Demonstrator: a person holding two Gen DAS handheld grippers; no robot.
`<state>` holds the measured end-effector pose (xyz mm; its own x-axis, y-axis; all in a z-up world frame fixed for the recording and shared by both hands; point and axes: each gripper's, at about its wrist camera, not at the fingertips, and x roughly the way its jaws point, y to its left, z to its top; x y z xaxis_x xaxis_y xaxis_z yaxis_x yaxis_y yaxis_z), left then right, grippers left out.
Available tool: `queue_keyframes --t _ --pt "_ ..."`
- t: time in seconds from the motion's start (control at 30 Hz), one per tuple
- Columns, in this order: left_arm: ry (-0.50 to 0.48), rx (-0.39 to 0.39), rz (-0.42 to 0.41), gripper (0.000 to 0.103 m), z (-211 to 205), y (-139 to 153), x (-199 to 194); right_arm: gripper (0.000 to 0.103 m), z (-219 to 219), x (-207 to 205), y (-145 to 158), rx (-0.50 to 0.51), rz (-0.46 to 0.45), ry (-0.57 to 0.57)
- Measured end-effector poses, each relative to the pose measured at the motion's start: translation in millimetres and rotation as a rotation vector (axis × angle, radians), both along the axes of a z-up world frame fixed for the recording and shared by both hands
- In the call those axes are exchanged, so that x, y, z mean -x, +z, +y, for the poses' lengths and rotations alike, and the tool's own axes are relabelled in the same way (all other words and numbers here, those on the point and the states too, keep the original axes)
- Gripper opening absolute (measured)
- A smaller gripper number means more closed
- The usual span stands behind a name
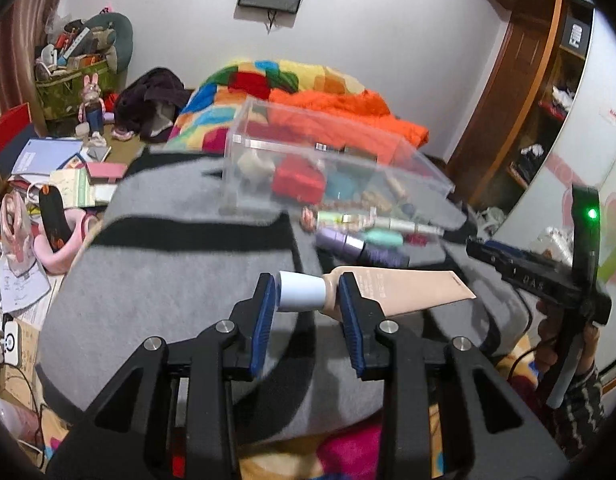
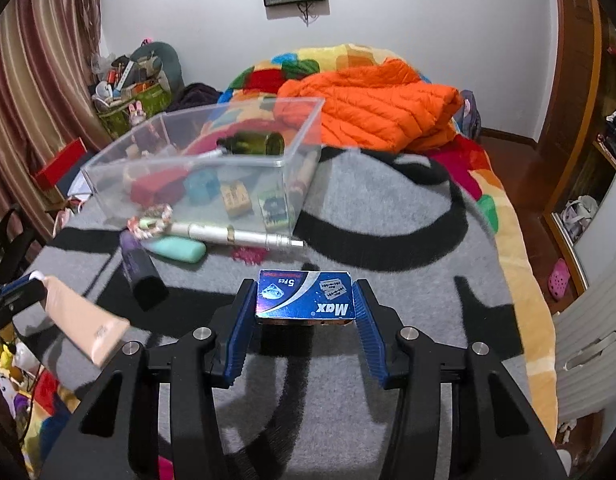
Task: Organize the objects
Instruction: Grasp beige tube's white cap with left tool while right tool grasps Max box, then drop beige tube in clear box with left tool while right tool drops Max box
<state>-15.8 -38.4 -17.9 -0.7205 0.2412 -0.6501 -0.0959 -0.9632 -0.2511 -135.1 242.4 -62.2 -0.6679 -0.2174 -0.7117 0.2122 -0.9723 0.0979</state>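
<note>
Claw states come first: the left claw (image 1: 308, 296) is clamped on a beige cosmetic tube (image 1: 404, 290) just behind its white cap (image 1: 301, 292), and the right claw (image 2: 304, 300) is clamped on a small blue razor-blade box (image 2: 305, 294) printed "Max". Both items are held clear above the grey blanket with black bands (image 2: 388, 248) that covers the bed.

Farther back on the blanket a clear plastic bin (image 2: 203, 160) is seen, with a red box, a teal block, wooden blocks and a dark green bottle inside it. Just in front of the bin, a silver pen-like tube (image 2: 235, 236), a mint-green case (image 2: 175, 249), a purple tube with a black cap (image 2: 141, 272) and a beaded bracelet (image 2: 153, 218) are laid close together.

Both claws are pointed forward and downward at the blanket. In the left wrist view, the right tool's black handle is gripped by a hand (image 1: 560, 344) in a striped sleeve.
</note>
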Motion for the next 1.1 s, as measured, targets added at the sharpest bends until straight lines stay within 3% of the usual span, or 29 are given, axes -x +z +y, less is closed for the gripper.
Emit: queue_keyframes --t 0.27,0.4,0.7,1.1 --pt "0.038 -0.006 0.077 0.032 -6.2 31.4 29.1 0.044 -6.3 5.0 33.3 0.034 0.082 0.013" --pt "0.048 -0.028 0.082 0.032 -10.1 39.4 50.5 0.044 -13.4 10.5 46.5 0.044 0.114 0.024" --pt "0.068 0.015 0.088 0.032 -12.6 50.7 96.5 0.044 -39.7 34.9 69.7 0.053 0.171 0.067" --pt "0.031 0.074 -0.008 0.032 3.5 27.2 153.4 0.044 -65.9 88.6 54.5 0.057 0.078 0.108"
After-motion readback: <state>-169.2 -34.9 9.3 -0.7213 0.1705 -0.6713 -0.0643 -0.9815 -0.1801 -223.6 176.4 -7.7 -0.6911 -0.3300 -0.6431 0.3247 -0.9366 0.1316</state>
